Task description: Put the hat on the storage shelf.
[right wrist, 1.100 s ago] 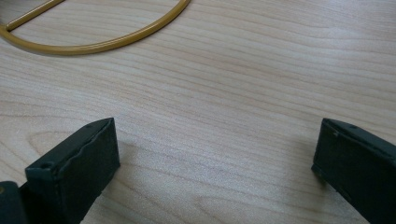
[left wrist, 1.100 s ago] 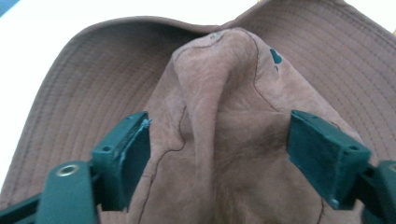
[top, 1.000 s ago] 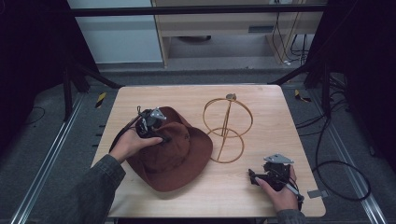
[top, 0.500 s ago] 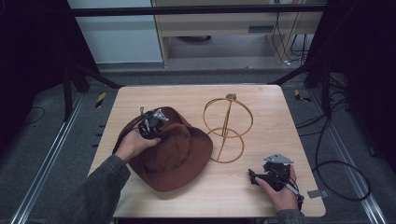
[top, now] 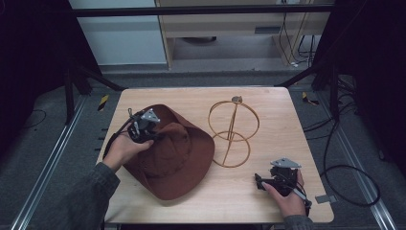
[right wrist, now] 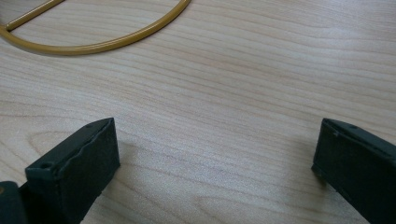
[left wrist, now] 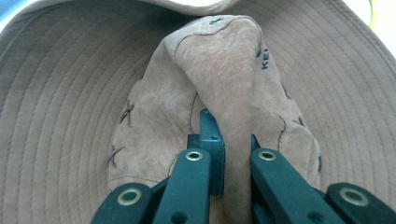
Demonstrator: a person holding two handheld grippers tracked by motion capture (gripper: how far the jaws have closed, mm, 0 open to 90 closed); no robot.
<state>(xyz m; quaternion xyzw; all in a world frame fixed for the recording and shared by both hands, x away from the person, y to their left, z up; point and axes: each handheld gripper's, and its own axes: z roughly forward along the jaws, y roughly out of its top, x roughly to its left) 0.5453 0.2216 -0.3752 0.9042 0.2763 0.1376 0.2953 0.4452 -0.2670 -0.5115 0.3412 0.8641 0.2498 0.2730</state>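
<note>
Your left tool [top: 154, 130] pinches the brown hat's [top: 184, 158] crown; likely next, lift it rightward onto the wire stand [top: 233, 132]; right tool [top: 261, 182] gapes empty

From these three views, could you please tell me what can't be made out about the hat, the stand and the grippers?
- Hat: the table under it is hidden in the high view; its printed lettering is cut short by a fold in the left gripper view.
- Wire stand: the top piece is too small to identify in the high view.
- Left gripper: jaw tips buried in the crown in the high view.
- Right gripper: jaws too small there.
</note>
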